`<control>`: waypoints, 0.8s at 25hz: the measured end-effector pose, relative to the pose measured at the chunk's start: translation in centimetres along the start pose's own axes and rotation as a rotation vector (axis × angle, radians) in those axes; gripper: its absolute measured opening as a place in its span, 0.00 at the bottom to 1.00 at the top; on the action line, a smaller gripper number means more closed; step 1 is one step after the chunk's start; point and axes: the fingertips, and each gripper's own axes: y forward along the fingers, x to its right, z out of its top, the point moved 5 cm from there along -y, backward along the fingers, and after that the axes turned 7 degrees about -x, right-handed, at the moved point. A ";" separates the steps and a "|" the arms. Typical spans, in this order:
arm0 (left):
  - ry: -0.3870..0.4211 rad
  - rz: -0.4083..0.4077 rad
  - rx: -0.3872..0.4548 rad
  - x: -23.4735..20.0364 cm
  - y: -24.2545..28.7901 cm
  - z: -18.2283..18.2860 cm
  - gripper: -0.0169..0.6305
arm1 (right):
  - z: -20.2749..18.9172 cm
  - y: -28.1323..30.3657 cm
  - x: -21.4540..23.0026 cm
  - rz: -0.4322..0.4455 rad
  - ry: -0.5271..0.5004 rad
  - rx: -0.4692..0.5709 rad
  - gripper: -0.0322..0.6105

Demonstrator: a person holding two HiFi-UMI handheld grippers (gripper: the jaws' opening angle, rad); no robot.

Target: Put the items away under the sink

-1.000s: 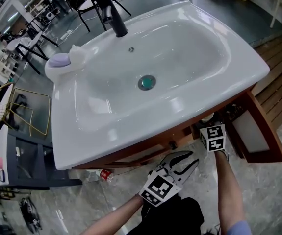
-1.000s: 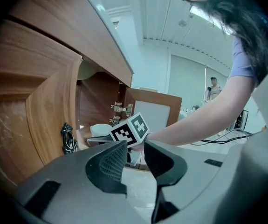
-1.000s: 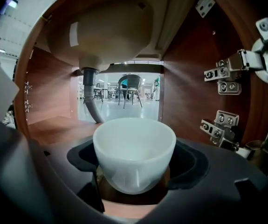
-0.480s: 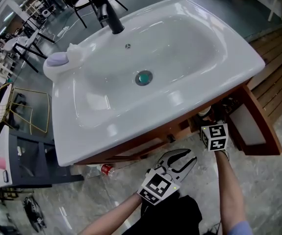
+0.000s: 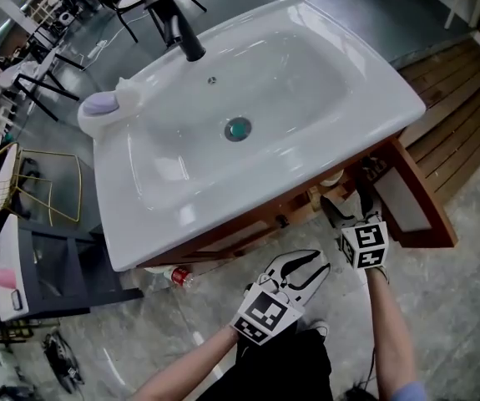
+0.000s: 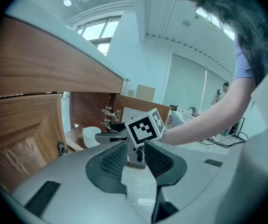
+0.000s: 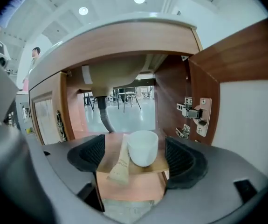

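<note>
A white cup [image 7: 143, 147] stands on the wooden shelf [image 7: 134, 183] inside the cabinet under the sink, with a beige tube [image 7: 120, 164] lying at its left. My right gripper [image 7: 134, 148] faces them, open and empty, just outside the open cabinet; in the head view the right gripper [image 5: 348, 200] is at the sink's front right corner. My left gripper [image 5: 310, 261] hangs lower, in front of the cabinet, open with nothing between its pads [image 6: 113, 160]. The left gripper view also shows the cup [image 6: 91, 135] beyond the right gripper's marker cube [image 6: 145, 126].
The white sink [image 5: 181, 199] overhangs the wooden cabinet. Its right door [image 5: 406, 203] is swung open, hinges [image 7: 192, 111] showing. A grey drain hose [image 7: 106, 118] hangs inside. A red-capped bottle [image 5: 177, 276] lies on the floor under the sink's left. Black tap [image 5: 177, 23], soap dish [image 5: 106, 107].
The head view has shifted. The right gripper's jaws now show outside the sink's rim, where only its cube showed before. The left gripper has barely moved.
</note>
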 end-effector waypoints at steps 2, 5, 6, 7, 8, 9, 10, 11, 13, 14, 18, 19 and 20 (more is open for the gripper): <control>-0.002 0.004 0.003 0.4 -0.4 0.8 0.22 | 0.5 -1.1 -0.2 0.010 0.015 -0.001 0.69; -0.012 0.011 0.003 1.1 -1.4 1.8 0.22 | 1.5 -2.9 -0.8 0.031 0.029 -0.003 0.69; -0.016 0.012 0.001 1.4 -1.8 2.1 0.22 | 1.8 -3.6 -1.0 0.041 0.033 -0.003 0.69; -0.019 0.014 -0.001 1.8 -2.2 2.4 0.22 | 2.1 -4.3 -1.3 0.050 0.039 0.000 0.69; -0.022 0.015 -0.003 2.1 -2.7 2.7 0.22 | 2.5 -5.1 -1.5 0.059 0.046 0.006 0.69; -0.024 0.017 -0.007 2.4 -3.2 2.9 0.22 | 2.8 -5.9 -1.8 0.068 0.049 0.009 0.69; -0.025 0.018 -0.011 2.7 -3.7 3.2 0.22 | 3.2 -6.6 -2.2 0.079 0.047 0.006 0.69; -0.025 0.019 -0.014 3.1 -4.2 3.4 0.22 | 3.5 -7.3 -2.6 0.093 0.042 -0.003 0.69; -0.025 0.025 -0.019 3.7 -5.3 4.0 0.22 | 4.2 -8.7 -3.4 0.125 0.038 -0.022 0.69; -0.027 0.031 -0.021 4.0 -5.8 4.2 0.22 | 4.7 -9.5 -3.8 0.138 0.042 -0.025 0.69; -0.047 0.059 -0.024 5.4 -7.8 5.2 0.22 | 6.9 -13.1 -5.0 0.175 0.057 -0.014 0.68; -0.052 0.067 -0.022 5.8 -8.2 5.5 0.22 | 7.4 -14.0 -5.2 0.182 0.062 -0.008 0.67; -0.055 0.077 -0.018 6.1 -8.6 5.8 0.22 | 8.1 -14.9 -5.4 0.189 0.071 0.000 0.66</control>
